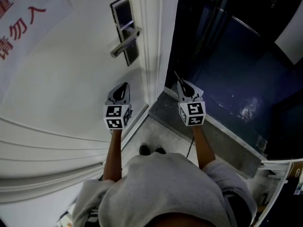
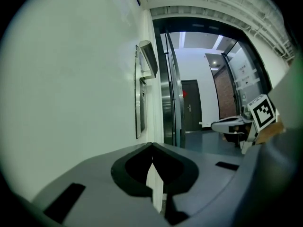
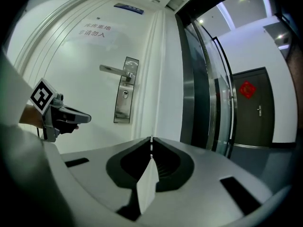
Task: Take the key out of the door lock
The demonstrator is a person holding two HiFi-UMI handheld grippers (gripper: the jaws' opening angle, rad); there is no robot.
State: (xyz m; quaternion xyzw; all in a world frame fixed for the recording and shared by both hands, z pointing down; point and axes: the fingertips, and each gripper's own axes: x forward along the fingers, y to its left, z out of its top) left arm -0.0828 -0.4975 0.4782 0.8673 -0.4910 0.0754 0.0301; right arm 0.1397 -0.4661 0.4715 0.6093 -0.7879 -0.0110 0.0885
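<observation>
Pinches thin key (image 1: 176, 75) between shut tips of right gripper (image 3: 151, 140), clear of lock plate (image 3: 125, 91) on white door (image 1: 71, 70) ahead-left of jaws. Holds left gripper (image 2: 152, 146) pressed together, empty; dark glossy hallway floor (image 1: 227, 79) rightward.

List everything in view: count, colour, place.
door: one, white, left of the head view
lock plate: one, silver, on the door near its edge
lever handle: one, silver, at the top of the lock plate
keyhole: one, dark, on the plate below the handle
notice: one, white with red characters, on the door
far door: one, dark with a red ornament, down the corridor
floor: dark blue, beyond the doorway
shoes: two, black, at the threshold
forearms: two, bare
left claw: one, grey, shut, before the door
right claw: one, grey, shut, at the doorway
</observation>
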